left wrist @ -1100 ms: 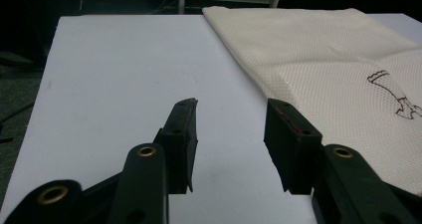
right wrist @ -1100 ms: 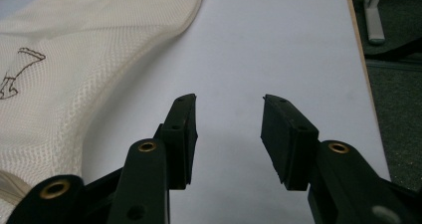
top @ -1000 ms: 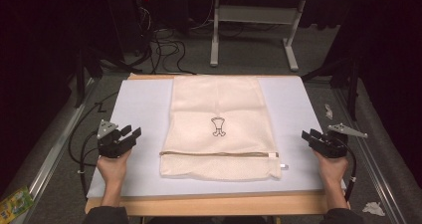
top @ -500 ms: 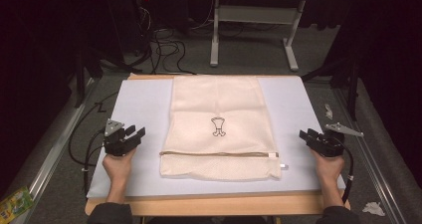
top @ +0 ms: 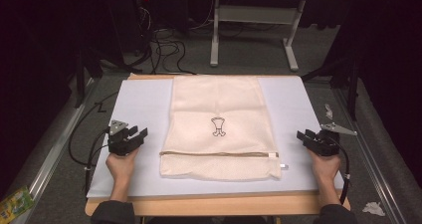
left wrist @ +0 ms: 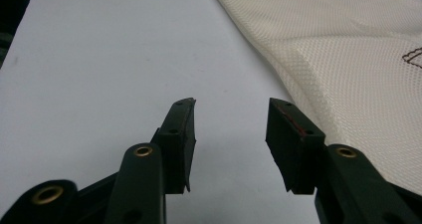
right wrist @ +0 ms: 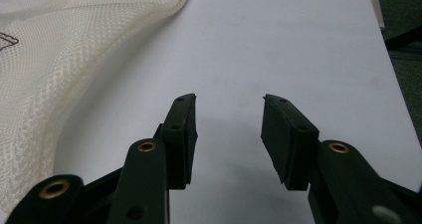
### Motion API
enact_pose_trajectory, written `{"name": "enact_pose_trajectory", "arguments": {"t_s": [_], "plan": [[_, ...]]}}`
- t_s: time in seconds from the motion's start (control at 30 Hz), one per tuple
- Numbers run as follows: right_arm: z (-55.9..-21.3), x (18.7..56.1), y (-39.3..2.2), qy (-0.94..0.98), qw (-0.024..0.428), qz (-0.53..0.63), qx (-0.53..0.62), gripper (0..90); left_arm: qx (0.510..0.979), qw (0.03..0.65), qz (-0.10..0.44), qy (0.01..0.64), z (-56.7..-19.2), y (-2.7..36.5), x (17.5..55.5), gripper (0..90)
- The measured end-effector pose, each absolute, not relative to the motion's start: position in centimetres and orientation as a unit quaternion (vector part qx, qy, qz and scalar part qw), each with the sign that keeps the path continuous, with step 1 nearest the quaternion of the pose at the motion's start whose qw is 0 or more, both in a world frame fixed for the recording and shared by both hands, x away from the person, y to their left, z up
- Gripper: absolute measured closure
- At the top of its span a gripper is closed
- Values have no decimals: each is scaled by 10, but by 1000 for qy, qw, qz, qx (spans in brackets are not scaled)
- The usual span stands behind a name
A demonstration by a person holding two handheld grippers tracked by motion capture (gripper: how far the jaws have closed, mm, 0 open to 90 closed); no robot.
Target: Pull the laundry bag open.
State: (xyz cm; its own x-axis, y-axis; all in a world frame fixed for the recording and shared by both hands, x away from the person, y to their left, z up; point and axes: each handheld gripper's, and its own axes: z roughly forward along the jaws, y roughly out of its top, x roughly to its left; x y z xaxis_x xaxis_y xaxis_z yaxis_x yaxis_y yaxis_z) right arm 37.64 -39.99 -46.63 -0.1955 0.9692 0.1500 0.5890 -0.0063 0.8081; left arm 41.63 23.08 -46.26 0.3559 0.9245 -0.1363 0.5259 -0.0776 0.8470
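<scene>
The left hand-held gripper (top: 137, 135) rests low over the table (top: 144, 99), its jaws spread with only bare white surface between them. The right hand-held gripper (top: 306, 136) sits the same way at the opposite side, jaws apart and pinching nothing.

Between the two lies a cream mesh laundry bag (top: 219, 109), flat and rectangular, reaching from near the far edge of the table toward the person. A small dark outline drawing (top: 217, 126) marks its middle, and a zipper seam (top: 214, 155) runs across close to the near end, ending in a small pull (top: 283, 166) at the right corner. In the left gripper view the weave (left wrist: 348, 59) shows fine and slightly rumpled.

Bare white strips of table flank the bag on both sides, wide enough for each gripper. The bag's long edges lie near each gripper's tips but apart from them, touching neither.
</scene>
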Motion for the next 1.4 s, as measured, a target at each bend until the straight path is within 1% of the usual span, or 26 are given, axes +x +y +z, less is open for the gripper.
{"name": "enact_pose_trajectory", "arguments": {"t_s": [0.37, 0.57, 0.77, 0.9, 1.0, 1.17, 1.27, 1.4], "plan": [[-472, 380, -397, 669, 243, 387, 586, 582, 703, 427, 229, 521, -471, 227, 421, 544], [-474, 381, -395, 672, 248, 383, 583, 579, 698, 432, 232, 522, -474, 223, 424, 542], [-475, 381, -394, 673, 249, 380, 584, 570, 708, 421, 241, 513, -478, 220, 423, 538], [-475, 381, -392, 673, 258, 376, 583, 556, 718, 411, 244, 506, -482, 216, 422, 530], [-475, 380, -389, 676, 265, 367, 581, 540, 718, 414, 245, 503, -482, 216, 421, 525], [-476, 379, -388, 677, 279, 358, 579, 505, 719, 414, 251, 498, -483, 215, 420, 488], [-476, 379, -388, 675, 279, 358, 582, 490, 716, 421, 259, 493, -483, 215, 417, 461], [-476, 379, -386, 678, 278, 355, 580, 477, 715, 422, 261, 492, -483, 215, 416, 450]]}}
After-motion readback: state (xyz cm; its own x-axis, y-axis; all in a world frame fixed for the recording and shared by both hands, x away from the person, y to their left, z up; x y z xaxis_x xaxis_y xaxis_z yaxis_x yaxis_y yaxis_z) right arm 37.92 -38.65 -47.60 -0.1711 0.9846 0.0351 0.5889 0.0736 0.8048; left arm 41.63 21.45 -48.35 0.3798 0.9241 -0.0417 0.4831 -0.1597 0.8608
